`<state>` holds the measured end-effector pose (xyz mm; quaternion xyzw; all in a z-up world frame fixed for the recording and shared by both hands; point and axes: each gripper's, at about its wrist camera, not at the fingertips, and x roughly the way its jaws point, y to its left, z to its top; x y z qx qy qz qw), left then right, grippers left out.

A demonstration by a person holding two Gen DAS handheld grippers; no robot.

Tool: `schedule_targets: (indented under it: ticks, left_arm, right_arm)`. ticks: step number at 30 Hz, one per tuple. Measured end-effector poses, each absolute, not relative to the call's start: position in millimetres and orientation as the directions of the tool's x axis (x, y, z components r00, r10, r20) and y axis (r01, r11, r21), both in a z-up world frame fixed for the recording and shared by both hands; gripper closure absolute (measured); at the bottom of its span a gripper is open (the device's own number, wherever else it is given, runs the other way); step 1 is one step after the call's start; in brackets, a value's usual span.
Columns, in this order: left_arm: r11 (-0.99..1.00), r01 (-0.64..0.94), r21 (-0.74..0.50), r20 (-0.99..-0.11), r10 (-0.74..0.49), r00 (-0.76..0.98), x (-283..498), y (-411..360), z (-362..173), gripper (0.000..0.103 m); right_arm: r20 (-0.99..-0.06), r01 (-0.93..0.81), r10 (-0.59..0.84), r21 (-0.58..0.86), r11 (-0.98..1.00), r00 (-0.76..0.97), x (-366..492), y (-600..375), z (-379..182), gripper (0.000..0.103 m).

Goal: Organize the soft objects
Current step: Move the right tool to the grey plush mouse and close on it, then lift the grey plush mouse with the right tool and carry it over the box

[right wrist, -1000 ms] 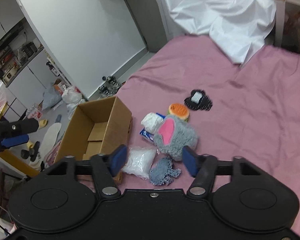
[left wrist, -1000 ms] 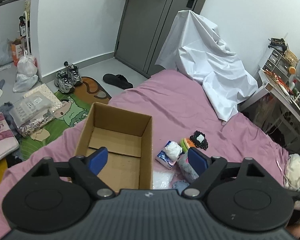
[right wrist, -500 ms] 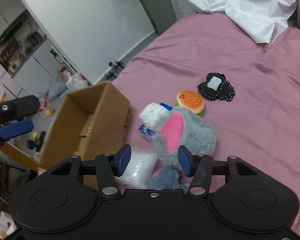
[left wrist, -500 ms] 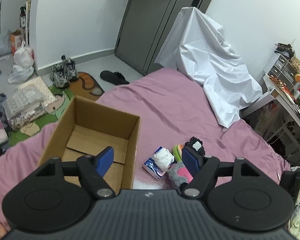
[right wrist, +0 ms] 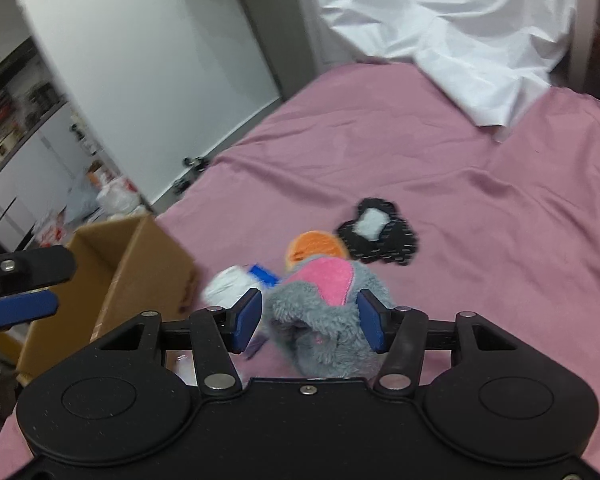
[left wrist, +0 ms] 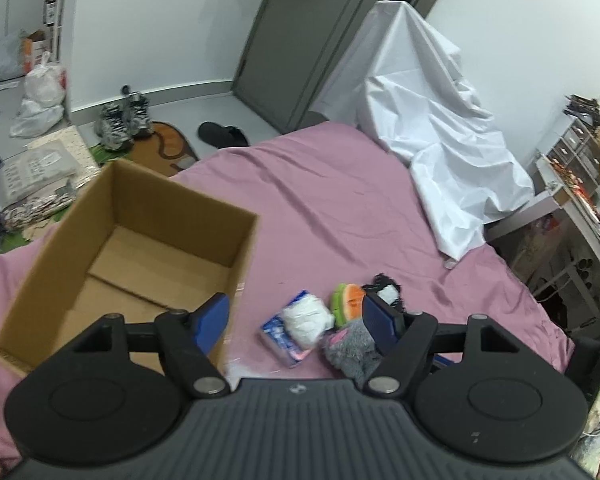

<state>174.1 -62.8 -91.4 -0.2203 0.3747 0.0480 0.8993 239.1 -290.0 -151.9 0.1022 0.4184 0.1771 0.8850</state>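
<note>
Right hand-held gripper point(right wrist: 309, 321) has its blue pads spread, sitting either side of the grey plush toy point(right wrist: 328, 312) with the pink ear. The fuzz fills most of the gap, but I can't tell if either pad is actually touching it. The toy lies on the pink bed point(right wrist: 480, 208), near the bed's left edge.

Just past the plush is a little burger plush point(right wrist: 314, 245), and right beside that a flat black knitted piece point(right wrist: 378, 232) with a white centre. Left of the grey toy is a white tissue pack point(right wrist: 230, 286) in blue wrapping.

The cardboard box point(left wrist: 132, 240) stands open-topped at the left edge of the bed, near the pile but apart from it.

Left hand-held gripper point(left wrist: 296, 318) is spread wide too, holding nothing, hovering over the gap between the box and the pile; the tissue pack shows between its fingers. A white sheet point(left wrist: 432, 128) is draped at the far end of the bed.
</note>
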Motion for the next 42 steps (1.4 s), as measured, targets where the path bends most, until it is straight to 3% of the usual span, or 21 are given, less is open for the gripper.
schedule_targets:
  ticks: [11, 22, 33, 38, 42]
  left_arm:
    - [0.882, -0.192, -0.431, -0.688, -0.184, 0.702, 201.5, -92.1, -117.8, 0.036]
    - [0.832, -0.201, -0.517, -0.711, -0.286, 0.643, 214.4, -113.8, -160.4, 0.053]
    - [0.765, -0.22, -0.606, -0.682, -0.357, 0.638, 239.4, -120.5, -193.4, 0.068]
    - [0.748, -0.24, -0.618, -0.673, -0.347, 0.653, 247.3, -116.7, -196.9, 0.069]
    - [0.722, -0.259, -0.641, -0.67, -0.364, 0.647, 247.0, -118.5, -205.0, 0.066]
  right_arm:
    - [-0.679, -0.159, 0.42, 0.414, 0.897, 0.602, 247.6, -313.1, -160.6, 0.062]
    - [-0.66, 0.025, 0.441, 0.571, 0.82, 0.609, 257.4, -349.3, -174.0, 0.062]
    - [-0.636, 0.043, 0.491, 0.635, 0.771, 0.595, 256.7, -354.7, -178.6, 0.058]
    - [-0.639, 0.043, 0.509, 0.646, 0.762, 0.576, 255.9, -351.3, -184.2, 0.059]
    - [-0.665, 0.079, 0.483, 0.63, 0.773, 0.57, 260.2, -352.6, -191.8, 0.071]
